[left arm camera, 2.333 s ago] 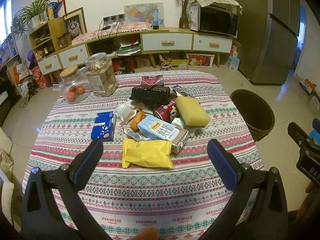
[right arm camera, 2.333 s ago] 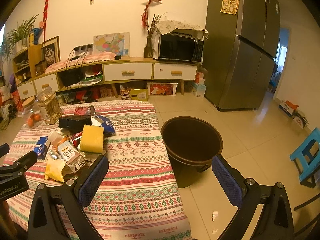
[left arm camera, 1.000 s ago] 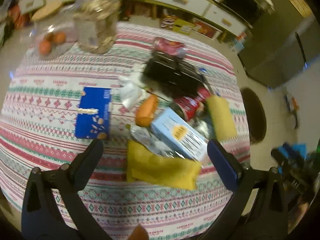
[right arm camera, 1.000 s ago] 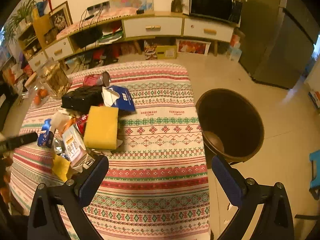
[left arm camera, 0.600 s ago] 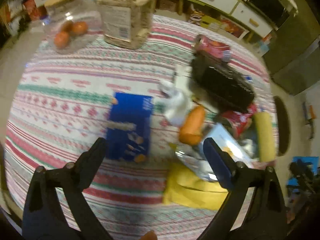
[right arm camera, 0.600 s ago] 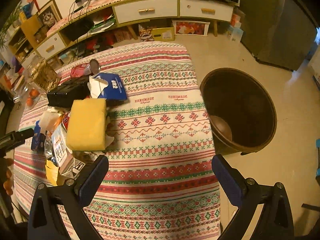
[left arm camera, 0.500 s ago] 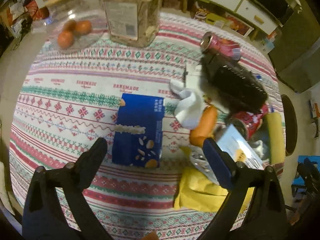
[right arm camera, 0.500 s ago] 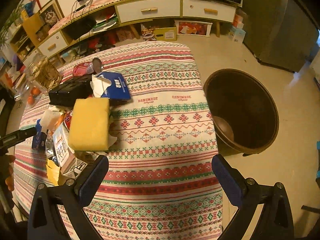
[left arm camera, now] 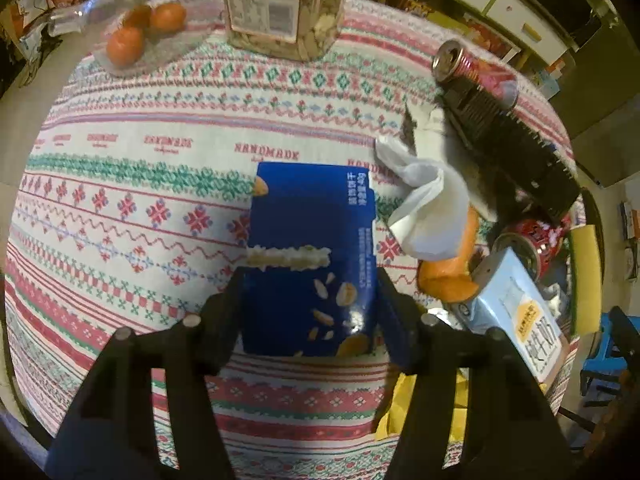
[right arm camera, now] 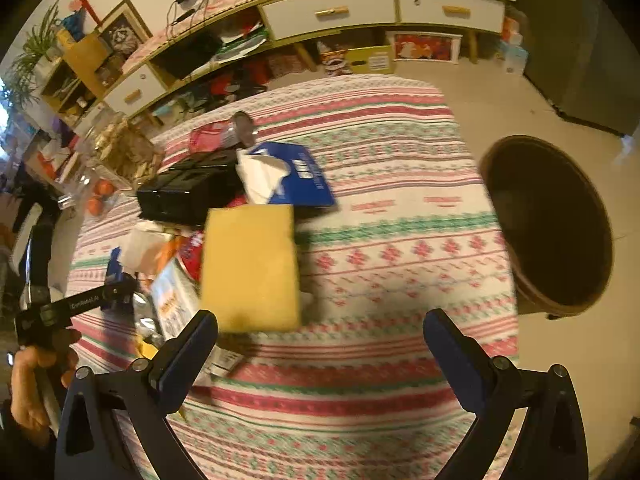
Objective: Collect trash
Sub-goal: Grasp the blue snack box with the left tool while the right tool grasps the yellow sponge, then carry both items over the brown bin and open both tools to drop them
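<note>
In the left wrist view my left gripper (left arm camera: 310,292) is shut on a flat blue snack box (left arm camera: 312,240), its fingers pressed on both long sides. The box lies on the patterned tablecloth (left arm camera: 140,200). To its right lie a white tissue (left arm camera: 428,208), an orange wrapper (left arm camera: 452,276), a light blue carton (left arm camera: 516,316), a red can (left arm camera: 528,236), a black tray (left arm camera: 512,152) and a yellow bag (left arm camera: 424,408). In the right wrist view my right gripper (right arm camera: 320,330) is open and empty above the table, near a yellow sponge (right arm camera: 252,268). A dark brown bin (right arm camera: 552,224) stands on the floor at the right.
A glass jar (left arm camera: 280,0) and a bowl of oranges (left arm camera: 140,32) stand at the table's far side. Another blue box with tissue (right arm camera: 292,180) and a pink can (right arm camera: 216,134) lie behind the sponge. A low cabinet (right arm camera: 320,12) runs along the wall.
My left gripper has dropped toward the table and closed on the blue snack box. My right gripper has moved lower and closer to the yellow sponge, still open.
</note>
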Demonstrator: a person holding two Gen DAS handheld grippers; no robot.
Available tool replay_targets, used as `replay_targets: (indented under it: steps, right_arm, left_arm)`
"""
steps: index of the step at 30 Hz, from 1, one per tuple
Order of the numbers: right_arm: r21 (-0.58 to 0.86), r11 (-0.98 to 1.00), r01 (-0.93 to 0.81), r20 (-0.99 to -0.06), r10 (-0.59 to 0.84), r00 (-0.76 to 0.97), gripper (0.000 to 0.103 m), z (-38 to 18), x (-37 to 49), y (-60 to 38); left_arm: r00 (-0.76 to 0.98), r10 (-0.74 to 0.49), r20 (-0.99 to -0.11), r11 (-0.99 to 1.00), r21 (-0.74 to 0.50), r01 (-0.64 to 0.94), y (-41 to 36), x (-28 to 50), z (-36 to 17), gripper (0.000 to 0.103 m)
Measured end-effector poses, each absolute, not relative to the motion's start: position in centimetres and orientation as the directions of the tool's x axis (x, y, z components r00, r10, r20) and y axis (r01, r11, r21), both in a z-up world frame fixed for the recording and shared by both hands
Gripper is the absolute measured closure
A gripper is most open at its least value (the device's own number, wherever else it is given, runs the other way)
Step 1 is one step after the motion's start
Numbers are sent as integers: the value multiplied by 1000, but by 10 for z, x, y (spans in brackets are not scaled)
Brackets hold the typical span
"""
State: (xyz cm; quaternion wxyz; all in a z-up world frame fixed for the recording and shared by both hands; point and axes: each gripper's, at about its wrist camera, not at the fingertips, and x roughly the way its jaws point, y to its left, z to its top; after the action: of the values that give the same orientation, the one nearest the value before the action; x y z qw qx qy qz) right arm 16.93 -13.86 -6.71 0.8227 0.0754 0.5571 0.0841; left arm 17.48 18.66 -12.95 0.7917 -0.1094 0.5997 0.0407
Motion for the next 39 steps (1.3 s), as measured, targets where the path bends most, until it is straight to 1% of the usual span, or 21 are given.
replay_targets:
  steps: [5,9,10,11,12,13,22,28,32,39]
  right_arm:
    - [268,961,-66,-894,273,355,0,-76,178,-124]
    - [268,961,-70,-895,275,351,8,-81,181,-117]
    - [272,960,-68,-896,279,347,13,-84,182,-116]
    - [282,957,-67,-895,287,342,23,-86,183,-116]
    - [299,952,-65,-893,303,333,42,-88,183,-116]
    - [309,949,-62,-893,312,325,44,-88,184,-116]
    - [343,938,-50,-866,337,369,46,-62,169,-141]
    - [244,969,35,-882,207,423,46,-51,163,-198]
    - [130,985,113,-887,65,457,46,-46,158,-250]
    - [74,964,256,-882,-57,468,45,-47,149,-336]
  left_arm:
    - [330,-74,-941,970,-145,-195,194,168,-116,42]
    - [360,-91,-929,970,-164,-178,192,162,-101,42]
    - [365,-93,-926,971,-166,-172,191,160,-98,42]
    - [370,-93,-924,973,-164,-165,185,155,-93,42]
    - [375,-92,-922,974,-162,-158,181,152,-90,42]
    - [382,-92,-919,976,-160,-150,179,149,-87,42]
    - [424,-141,-895,982,-179,-52,128,140,-65,42]
    - [445,-188,-876,982,-178,63,63,138,-50,42]
    - [450,-193,-872,977,-128,172,3,143,-45,41]
    - [415,-268,-869,936,-133,326,-104,163,-44,41]
